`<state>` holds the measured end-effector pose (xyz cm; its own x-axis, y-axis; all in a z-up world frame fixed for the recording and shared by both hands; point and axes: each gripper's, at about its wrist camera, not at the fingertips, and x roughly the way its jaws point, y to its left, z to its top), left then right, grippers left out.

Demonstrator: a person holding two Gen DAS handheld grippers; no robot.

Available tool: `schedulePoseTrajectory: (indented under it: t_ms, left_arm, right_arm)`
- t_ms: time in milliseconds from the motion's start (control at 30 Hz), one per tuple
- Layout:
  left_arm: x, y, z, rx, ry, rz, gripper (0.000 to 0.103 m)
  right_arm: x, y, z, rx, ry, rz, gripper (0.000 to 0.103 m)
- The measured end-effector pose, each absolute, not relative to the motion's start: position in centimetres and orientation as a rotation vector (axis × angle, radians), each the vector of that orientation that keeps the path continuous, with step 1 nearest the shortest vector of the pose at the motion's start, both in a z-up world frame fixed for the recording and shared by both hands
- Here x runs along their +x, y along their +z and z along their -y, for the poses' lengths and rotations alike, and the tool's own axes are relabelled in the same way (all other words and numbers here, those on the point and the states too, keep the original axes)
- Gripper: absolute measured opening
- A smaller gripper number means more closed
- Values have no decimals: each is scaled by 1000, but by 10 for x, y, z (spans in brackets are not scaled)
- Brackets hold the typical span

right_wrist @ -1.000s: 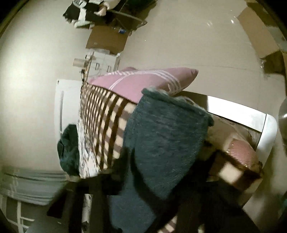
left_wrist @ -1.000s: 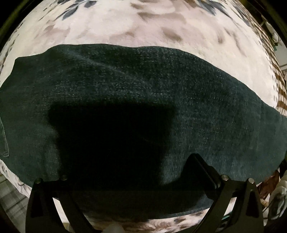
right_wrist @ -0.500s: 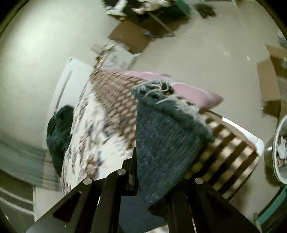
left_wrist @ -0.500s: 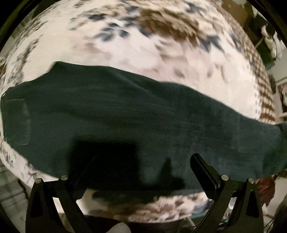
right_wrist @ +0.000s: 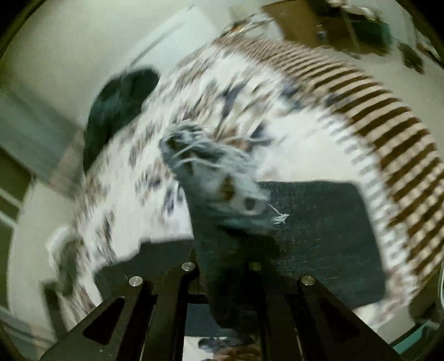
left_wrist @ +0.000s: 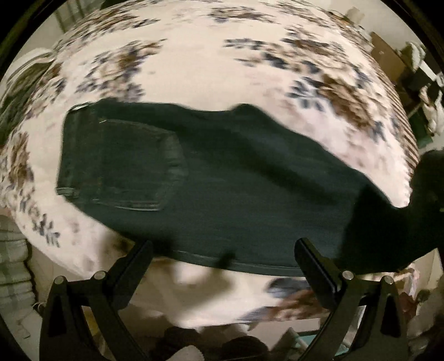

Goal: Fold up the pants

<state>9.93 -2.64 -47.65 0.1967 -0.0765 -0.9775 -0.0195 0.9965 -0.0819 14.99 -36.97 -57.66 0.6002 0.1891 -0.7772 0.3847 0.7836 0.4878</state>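
Dark denim pants (left_wrist: 222,177) lie across a floral bedspread (left_wrist: 211,69), waistband and back pocket (left_wrist: 130,163) at the left, legs running off to the right. My left gripper (left_wrist: 222,250) is open and empty, raised above the pants' near edge. My right gripper (right_wrist: 224,266) is shut on the frayed leg hem (right_wrist: 211,177), which stands up between its jaws above the rest of the pants (right_wrist: 319,236) on the bed.
A dark garment heap (right_wrist: 119,111) lies at the bed's far corner. A brown-striped blanket border (right_wrist: 388,133) runs along the bed's edge. Cardboard boxes (right_wrist: 310,25) and clutter stand on the floor beyond. Both views are motion-blurred.
My left gripper has pulled up and back, so the whole waist end now shows. My right gripper has swung with the leg hem from the pillow end round over the bed.
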Motion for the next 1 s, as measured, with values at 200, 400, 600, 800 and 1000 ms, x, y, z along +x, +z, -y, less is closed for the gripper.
schedulePoseTrajectory:
  t_ms: [200, 400, 600, 800, 1000]
  left_arm:
    - [109, -497, -23, -119, -4, -1391, 103]
    - [120, -503, -29, -136, -55, -1398, 103]
    - [138, -505, 3, -259, -183, -1428, 103]
    - [153, -519, 29, -374, -209, -1467, 103]
    - [154, -539, 48, -346, -168, -1470, 103]
  right_arm:
    - [180, -656, 256, 467, -21, -1119, 9]
    - [189, -679, 233, 561, 79, -1243, 53]
    - [151, -647, 291, 758, 38, -1209, 66]
    - [127, -639, 342, 766, -48, -1237, 69]
    - [119, -660, 372, 786, -179, -1262, 69]
